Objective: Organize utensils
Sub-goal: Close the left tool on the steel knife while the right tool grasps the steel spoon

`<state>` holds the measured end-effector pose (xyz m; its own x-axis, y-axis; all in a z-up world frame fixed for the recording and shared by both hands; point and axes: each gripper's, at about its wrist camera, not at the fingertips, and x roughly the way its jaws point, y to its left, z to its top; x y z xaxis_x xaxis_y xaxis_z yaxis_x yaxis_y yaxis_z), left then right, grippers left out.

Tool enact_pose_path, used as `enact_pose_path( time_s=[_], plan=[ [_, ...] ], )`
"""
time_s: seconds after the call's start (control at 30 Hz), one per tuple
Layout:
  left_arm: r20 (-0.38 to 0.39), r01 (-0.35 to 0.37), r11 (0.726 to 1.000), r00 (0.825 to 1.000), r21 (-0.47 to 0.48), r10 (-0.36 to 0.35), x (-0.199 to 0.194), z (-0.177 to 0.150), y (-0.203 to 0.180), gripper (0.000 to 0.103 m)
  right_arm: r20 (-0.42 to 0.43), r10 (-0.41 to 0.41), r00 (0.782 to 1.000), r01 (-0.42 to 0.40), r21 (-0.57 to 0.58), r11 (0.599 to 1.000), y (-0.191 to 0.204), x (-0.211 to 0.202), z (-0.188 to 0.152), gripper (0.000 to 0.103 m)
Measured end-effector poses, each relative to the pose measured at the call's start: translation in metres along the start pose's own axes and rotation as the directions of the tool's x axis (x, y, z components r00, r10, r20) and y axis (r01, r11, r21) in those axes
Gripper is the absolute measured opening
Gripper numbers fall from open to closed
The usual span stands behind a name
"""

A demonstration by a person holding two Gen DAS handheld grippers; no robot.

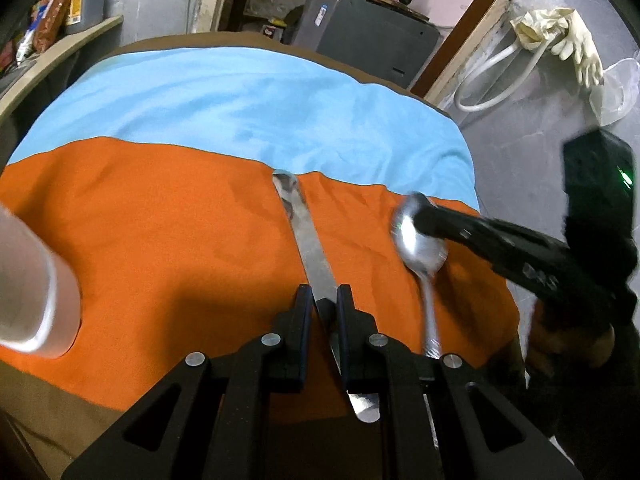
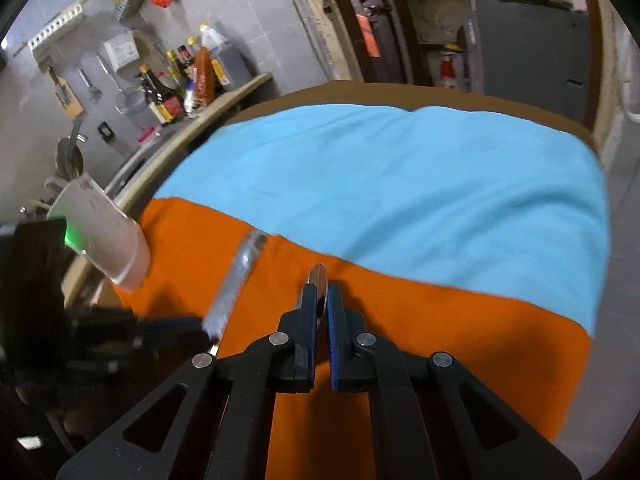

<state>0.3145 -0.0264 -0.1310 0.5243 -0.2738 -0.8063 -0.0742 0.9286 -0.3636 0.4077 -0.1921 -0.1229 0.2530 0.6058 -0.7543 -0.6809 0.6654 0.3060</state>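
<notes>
White cup (image 2: 100,232) beside open orange cloth (image 2: 440,340)

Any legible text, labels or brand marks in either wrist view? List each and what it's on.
None can be read.
Bottle labels on the counter shelf: printed, too small and blurred.
White cup: a purplish mark near the rim, blurred.
Grey cabinet sticker: too small.
Knife, spoon: no markings visible.

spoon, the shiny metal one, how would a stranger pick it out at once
Look at the orange cloth covering the near half of the table. Above its right side, the right gripper pinches a shiny metal spoon by its oval bowl. Its neighbour, the knife, is long, flat and straight.
</notes>
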Motion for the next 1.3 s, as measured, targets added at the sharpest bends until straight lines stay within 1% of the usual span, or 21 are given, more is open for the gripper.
enact_pose_path(
  time_s=[0.1, 0.17, 0.23, 0.3, 0.33, 0.43, 0.53, 0.63, 0.73, 0.77, 0.8, 0.87, 0.9, 1.07, 1.1, 1.17, 1.23, 1.3],
  plan=[
    [-0.021, -0.010, 1.000, 1.000, 0.002, 0.010, 0.009, 0.010, -0.005, 0.010, -0.007, -0.061, 0.998, 0.062, 0.004, 0.998, -0.004, -0.013, -0.008, 0.003],
    [-0.040, -0.003, 1.000, 0.999, -0.017, 0.002, 0.015, 0.017, -0.004, 0.010, -0.013, -0.083, 0.997, 0.083, 0.031, 0.996, -0.011, -0.020, -0.014, 0.003],
    [-0.055, 0.009, 0.999, 0.998, -0.040, -0.012, 0.019, 0.023, -0.001, 0.010, -0.017, -0.082, 0.996, 0.083, 0.067, 0.994, -0.018, -0.024, -0.020, 0.003],
    [-0.062, 0.025, 0.997, 0.998, -0.071, -0.030, 0.023, 0.028, 0.002, 0.010, -0.023, -0.071, 0.997, 0.073, 0.105, 0.992, -0.023, -0.025, -0.025, 0.004],
    [-0.063, 0.029, 0.997, 0.997, -0.077, -0.034, 0.023, 0.029, 0.003, 0.010, -0.024, -0.068, 0.997, 0.070, 0.124, 0.990, -0.025, -0.026, -0.027, 0.006],
    [-0.068, 0.026, 0.997, 0.997, -0.075, -0.031, 0.026, 0.034, 0.002, 0.011, -0.020, -0.048, 0.999, 0.051, 0.196, 0.979, -0.033, -0.025, -0.033, 0.008],
    [-0.066, 0.006, 0.998, 0.998, -0.060, -0.010, 0.027, 0.036, -0.003, 0.012, -0.017, -0.018, 1.000, 0.022, 0.247, 0.969, -0.037, -0.025, -0.038, 0.010],
    [-0.061, -0.024, 0.999, 0.998, -0.034, 0.022, 0.029, 0.037, -0.008, 0.012, -0.004, -0.001, 1.000, 0.002, 0.282, 0.960, -0.038, -0.026, -0.042, 0.011],
    [-0.049, -0.042, 0.998, 0.998, -0.043, 0.040, 0.026, 0.036, -0.008, 0.005, 0.006, 0.006, 1.000, -0.007, 0.310, 0.951, -0.038, -0.027, -0.045, 0.011],
    [-0.043, -0.041, 0.998, 0.998, -0.054, 0.039, 0.024, 0.035, -0.006, 0.002, 0.008, 0.008, 1.000, -0.010, 0.314, 0.949, -0.037, -0.027, -0.045, 0.012],
    [-0.039, -0.049, 0.997, 0.998, -0.057, 0.047, 0.023, 0.034, -0.005, 0.000, 0.011, 0.004, 1.000, -0.008, 0.316, 0.949, -0.036, -0.028, -0.045, 0.010],
    [-0.036, -0.070, 0.997, 0.997, -0.042, 0.069, 0.020, 0.031, -0.005, 0.000, 0.010, -0.016, 1.000, 0.013, 0.305, 0.952, -0.031, -0.029, -0.045, 0.005],
    [-0.038, -0.071, 0.997, 0.997, -0.036, 0.070, 0.019, 0.029, -0.006, 0.000, 0.008, -0.032, 0.999, 0.028, 0.294, 0.955, -0.028, -0.029, -0.045, 0.005],
    [-0.048, -0.034, 0.999, 0.998, -0.021, 0.033, 0.017, 0.021, -0.008, 0.000, 0.021, -0.091, 0.996, 0.085, 0.214, 0.973, -0.004, -0.034, -0.039, 0.004],
    [-0.043, -0.032, 0.999, 0.999, -0.030, 0.030, 0.017, 0.021, -0.007, 0.000, 0.019, -0.094, 0.995, 0.088, 0.214, 0.973, -0.003, -0.034, -0.038, 0.004],
    [-0.028, -0.005, 0.998, 1.000, -0.067, 0.003, 0.016, 0.025, -0.004, 0.000, 0.015, -0.097, 0.995, 0.091, 0.225, 0.970, -0.003, -0.032, -0.038, 0.004],
    [-0.008, -0.023, 0.997, 1.000, -0.078, 0.022, 0.013, 0.028, -0.003, 0.000, 0.012, -0.105, 0.994, 0.100, 0.237, 0.966, -0.006, -0.032, -0.040, 0.004],
    [-0.019, -0.046, 0.997, 0.999, -0.068, 0.045, 0.017, 0.035, -0.003, 0.007, 0.004, -0.110, 0.994, 0.105, 0.256, 0.961, -0.010, -0.032, -0.044, 0.004]
  ],
)
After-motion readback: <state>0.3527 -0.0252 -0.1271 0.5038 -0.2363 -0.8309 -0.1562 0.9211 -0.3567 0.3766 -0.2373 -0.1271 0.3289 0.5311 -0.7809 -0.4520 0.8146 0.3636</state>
